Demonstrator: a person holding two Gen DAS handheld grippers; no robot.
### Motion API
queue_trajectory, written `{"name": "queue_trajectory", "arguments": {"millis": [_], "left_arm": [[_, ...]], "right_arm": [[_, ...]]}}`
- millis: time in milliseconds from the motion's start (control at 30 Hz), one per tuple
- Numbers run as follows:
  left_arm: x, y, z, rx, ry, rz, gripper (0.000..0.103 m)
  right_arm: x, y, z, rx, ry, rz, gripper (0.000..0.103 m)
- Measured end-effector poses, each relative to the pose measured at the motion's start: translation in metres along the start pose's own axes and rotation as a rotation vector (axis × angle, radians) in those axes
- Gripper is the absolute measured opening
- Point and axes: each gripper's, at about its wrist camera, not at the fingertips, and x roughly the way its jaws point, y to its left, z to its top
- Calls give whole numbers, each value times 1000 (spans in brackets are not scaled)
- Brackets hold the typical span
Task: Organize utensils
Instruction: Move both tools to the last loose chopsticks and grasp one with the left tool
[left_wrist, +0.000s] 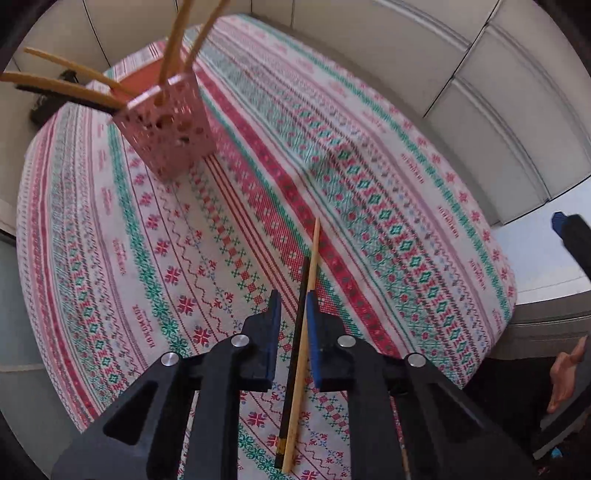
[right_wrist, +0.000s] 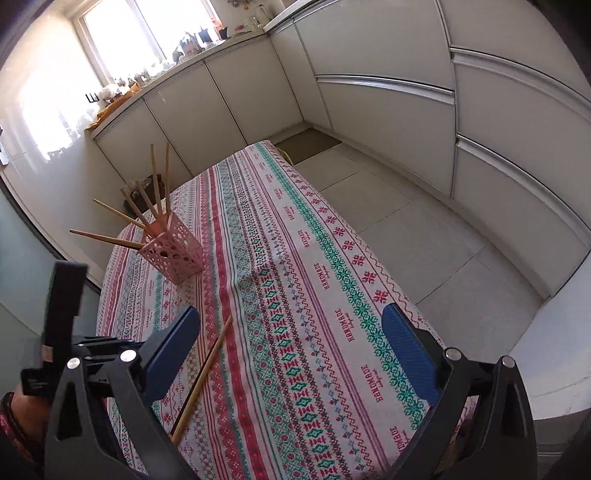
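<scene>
Left hand-held gripper (left_wrist: 293, 314) jaws were apart w/ two chopsticks (left_wrist: 301, 354) lying between them on table (left_wrist: 406, 236). Right hand-held gripper (right_wrist: 291, 332) was spread wide; pink holder (right_wrist: 173, 254) stood ahead-left.

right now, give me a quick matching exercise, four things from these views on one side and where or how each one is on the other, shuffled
Things:
1. pink holder
2. wooden chopstick
3. left tool
4. right tool

States:
A. lying on the tablecloth beside a dark chopstick
B. open, nothing between its fingers
C. standing on the cloth with chopsticks sticking out
D. open, fingers on either side of the two loose chopsticks

Pairs: 1-C, 2-A, 3-D, 4-B
</scene>
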Motion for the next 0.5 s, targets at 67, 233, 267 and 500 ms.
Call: {"name": "queue_trajectory", "arguments": {"millis": [67,233,267,500], "left_arm": [[18,4,5,-35,52,-68,13],[40,8,20,-44,128,-83,13],[43,8,22,-39,138,-79,13],[50,7,27,-26,153,-61,13]], "right_arm": [[5,-3,0,15,17,0,96],[14,-9,7,50,53,17,96],[15,-10,7,58,58,19,96],[18,-14,8,81,72,30,96]]}}
